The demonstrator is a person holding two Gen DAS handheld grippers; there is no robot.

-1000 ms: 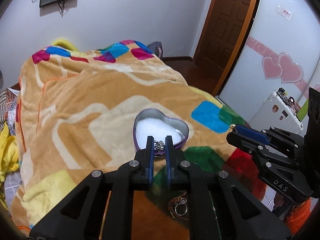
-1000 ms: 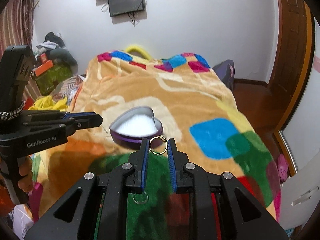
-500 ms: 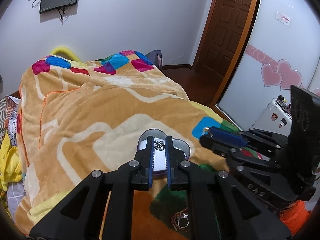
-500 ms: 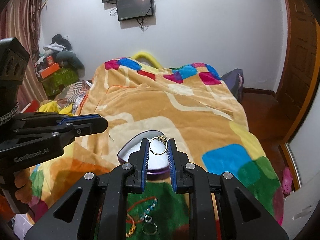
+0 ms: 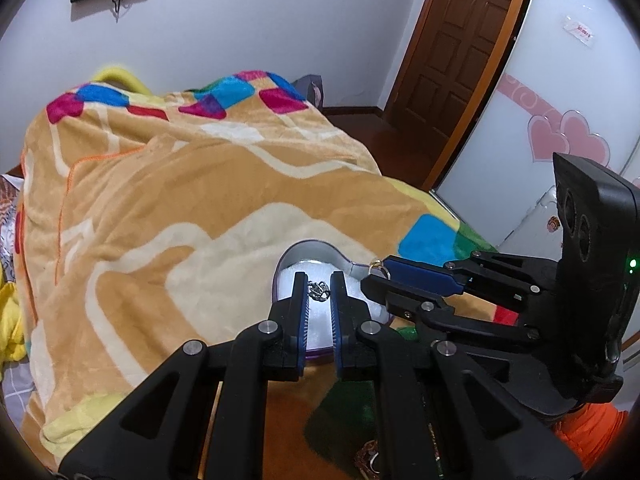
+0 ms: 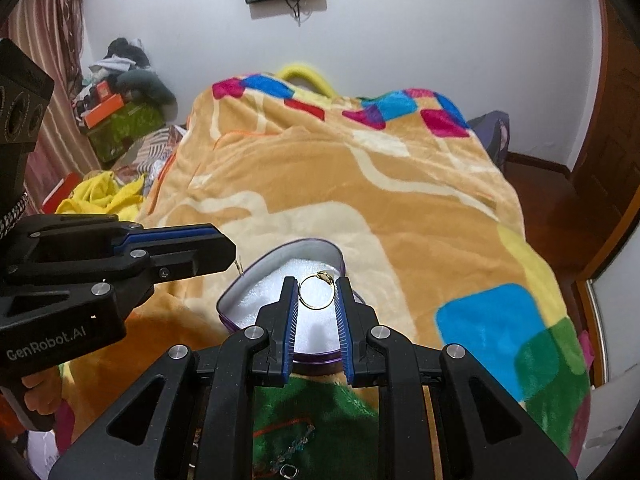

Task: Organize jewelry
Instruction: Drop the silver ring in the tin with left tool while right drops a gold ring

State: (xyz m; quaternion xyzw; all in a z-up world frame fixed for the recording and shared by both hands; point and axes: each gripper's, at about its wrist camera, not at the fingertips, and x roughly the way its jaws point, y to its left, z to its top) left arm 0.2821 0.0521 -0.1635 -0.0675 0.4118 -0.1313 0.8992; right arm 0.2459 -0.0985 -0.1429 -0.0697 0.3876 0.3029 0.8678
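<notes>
Both grippers have been carried forward until they are held over the heart-shaped tin (image 6: 280, 280). The gold ring (image 6: 316, 291) and the small dark charm (image 5: 319, 290) are now seen against its white lining, and the right gripper (image 5: 370, 278) has been brought close beside the left gripper (image 5: 319, 292).

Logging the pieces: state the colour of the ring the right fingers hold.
Gold ring; clearest in the right wrist view.

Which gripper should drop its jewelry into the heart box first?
Probably the right gripper: its gold ring hangs over the box's white padding. The left, holding a dark charm, seems nearer the rim.
</notes>
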